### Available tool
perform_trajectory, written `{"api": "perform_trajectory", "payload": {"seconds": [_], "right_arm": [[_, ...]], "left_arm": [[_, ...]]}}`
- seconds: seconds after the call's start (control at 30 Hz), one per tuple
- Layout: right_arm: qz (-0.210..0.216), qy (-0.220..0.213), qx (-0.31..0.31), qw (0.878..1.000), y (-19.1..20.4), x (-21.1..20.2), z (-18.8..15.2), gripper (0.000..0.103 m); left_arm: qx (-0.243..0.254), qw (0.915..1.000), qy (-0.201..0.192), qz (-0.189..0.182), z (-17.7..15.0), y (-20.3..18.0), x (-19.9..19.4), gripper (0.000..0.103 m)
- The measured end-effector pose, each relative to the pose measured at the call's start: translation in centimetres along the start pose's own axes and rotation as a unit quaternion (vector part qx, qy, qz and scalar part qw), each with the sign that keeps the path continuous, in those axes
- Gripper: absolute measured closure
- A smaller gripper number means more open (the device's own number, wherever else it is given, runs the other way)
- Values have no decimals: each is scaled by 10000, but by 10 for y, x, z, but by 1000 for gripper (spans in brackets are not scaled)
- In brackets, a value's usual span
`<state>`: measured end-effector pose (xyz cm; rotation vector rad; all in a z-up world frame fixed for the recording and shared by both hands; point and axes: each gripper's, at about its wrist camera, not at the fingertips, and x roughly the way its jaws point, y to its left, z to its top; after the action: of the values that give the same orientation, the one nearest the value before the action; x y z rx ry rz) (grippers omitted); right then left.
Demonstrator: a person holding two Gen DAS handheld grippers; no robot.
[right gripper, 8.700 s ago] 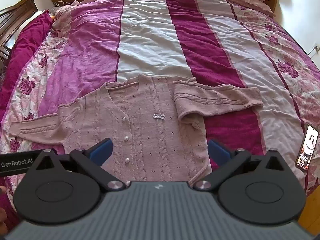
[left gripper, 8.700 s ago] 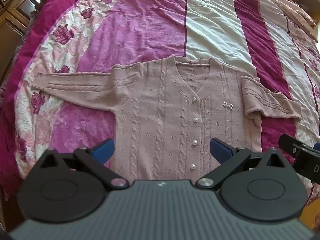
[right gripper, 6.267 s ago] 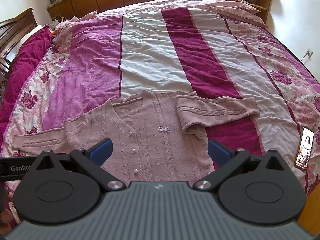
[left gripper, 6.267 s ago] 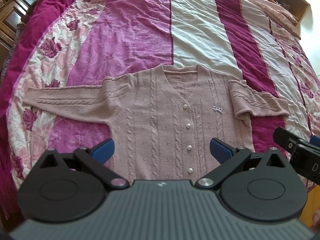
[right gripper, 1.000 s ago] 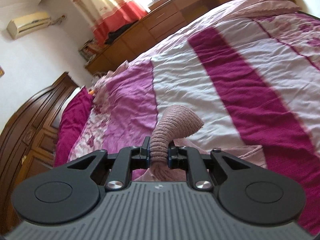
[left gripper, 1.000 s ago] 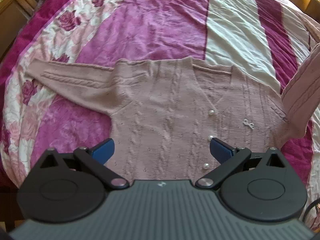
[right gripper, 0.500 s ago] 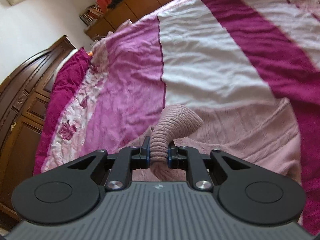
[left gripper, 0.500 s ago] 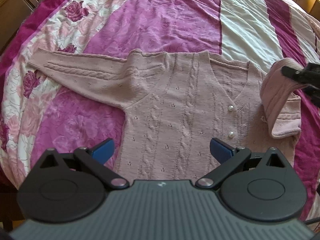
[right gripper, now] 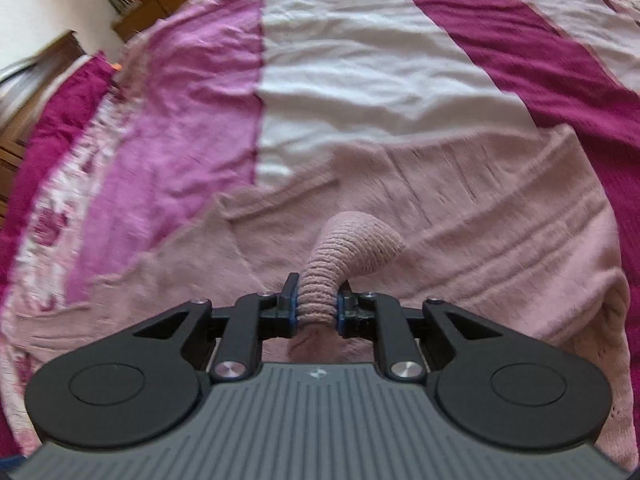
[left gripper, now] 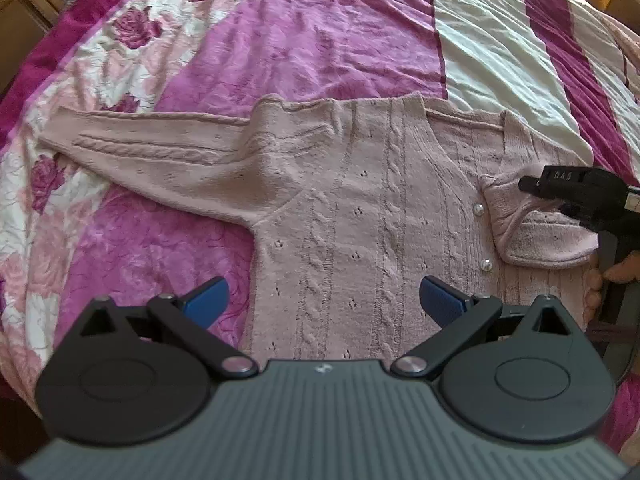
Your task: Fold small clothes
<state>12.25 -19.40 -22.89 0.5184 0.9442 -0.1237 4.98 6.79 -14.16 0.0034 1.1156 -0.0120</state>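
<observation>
1. Right tongs [right gripper: 316,312] point down at the bed, and their jaws have just been opening a little. The ribbed cuff [right gripper: 348,256] of a sleeve sits between them, and the blue pads touch it on both sides.
2. Left tongs [left gripper: 324,300] hang over the sweater with jaws wide apart and hold nothing.
3. Fingers [left gripper: 618,272] of a person's hand show on the right tongs' handle.
4. Pink knitted sweater [left gripper: 360,208] lies flat on the striped bed cover [left gripper: 320,40]. One sleeve [left gripper: 160,148] is stretched out. The other is folded over the front near the pearl buttons [left gripper: 479,210].
</observation>
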Motion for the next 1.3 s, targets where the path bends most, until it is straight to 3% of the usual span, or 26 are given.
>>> {"api": "perform_trajectory", "payload": {"seconds": [0.13,0.23,0.5,0.77,0.83,0.97,1.3], "right_arm": [[63,42,406,9991,-21,-10,-6,38],[198,-20,582,9981,-34,-30,-8,31],[-3,108,718,9974,-79,-71,-25,29],[-126,299,1228,9919,-120,-87,-30,29],[-152,308,1319,9907,-126,-89,-30,29],[-127,340,1436,9890,-134,-88,-30,29],[-131,474,1690,9844,-146,-84,-37,29]], "left_arm": [[113,9999,32,-84,4,-8,9,0],[207,9996,40,-186,9,-23,16,0],[791,9948,-161,-629,21,-90,27,0],[1600,9805,-416,-1061,26,-161,45,0],[1766,9766,-483,-1130,28,-175,52,5],[1947,9730,-540,-1118,32,-198,67,16],[2579,9594,-692,-913,37,-234,97,28]]}}
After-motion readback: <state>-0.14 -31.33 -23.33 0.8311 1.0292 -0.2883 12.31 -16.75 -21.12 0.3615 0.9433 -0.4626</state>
